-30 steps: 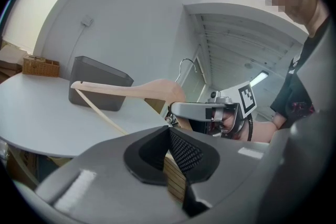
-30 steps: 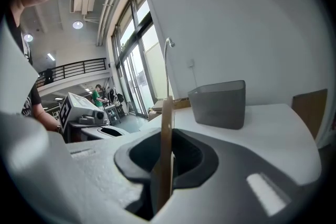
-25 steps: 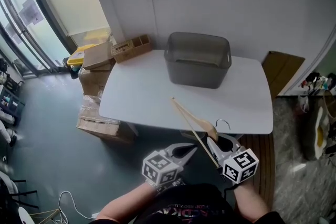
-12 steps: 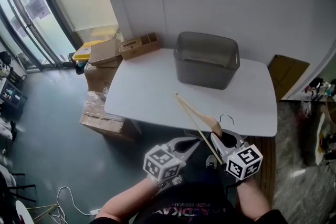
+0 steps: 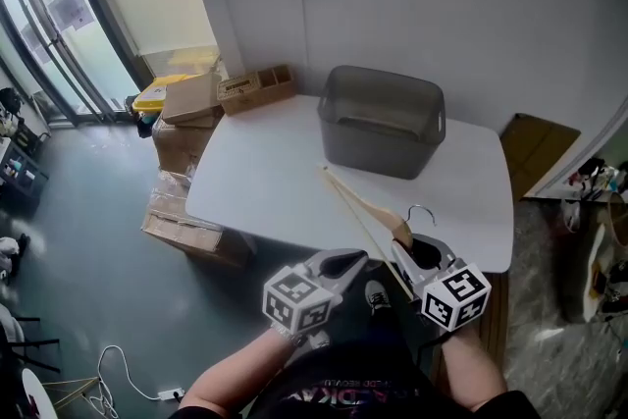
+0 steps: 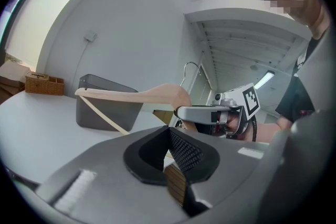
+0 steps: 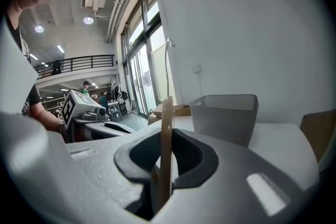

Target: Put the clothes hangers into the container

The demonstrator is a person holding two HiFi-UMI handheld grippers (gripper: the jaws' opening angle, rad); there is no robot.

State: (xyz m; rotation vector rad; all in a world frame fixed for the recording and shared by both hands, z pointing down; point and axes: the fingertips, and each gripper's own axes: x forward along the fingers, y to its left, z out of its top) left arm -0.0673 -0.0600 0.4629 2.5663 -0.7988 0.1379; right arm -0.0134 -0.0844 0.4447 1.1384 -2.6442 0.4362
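A wooden clothes hanger (image 5: 361, 208) with a metal hook hangs over the near edge of the white table (image 5: 265, 182). My right gripper (image 5: 400, 250) is shut on its end near the hook. The hanger's far tip points at the grey plastic container (image 5: 381, 123) at the table's back. In the right gripper view the hanger (image 7: 167, 128) stands edge-on between the jaws, with the container (image 7: 226, 115) ahead. My left gripper (image 5: 355, 259) floats beside the right one, shut with nothing in it. From the left gripper view (image 6: 169, 132) I see the hanger (image 6: 131, 94) and the container (image 6: 105, 102).
Cardboard boxes (image 5: 182, 128) are stacked left of the table, and a wooden organizer (image 5: 250, 85) sits by its far left corner. A cardboard sheet (image 5: 527, 140) leans at the right. The wall runs right behind the container. Glass doors stand at far left.
Both grippers and the hanger have edged forward, so the hanger's tip is a little nearer the container. The grip on the hanger is unchanged.
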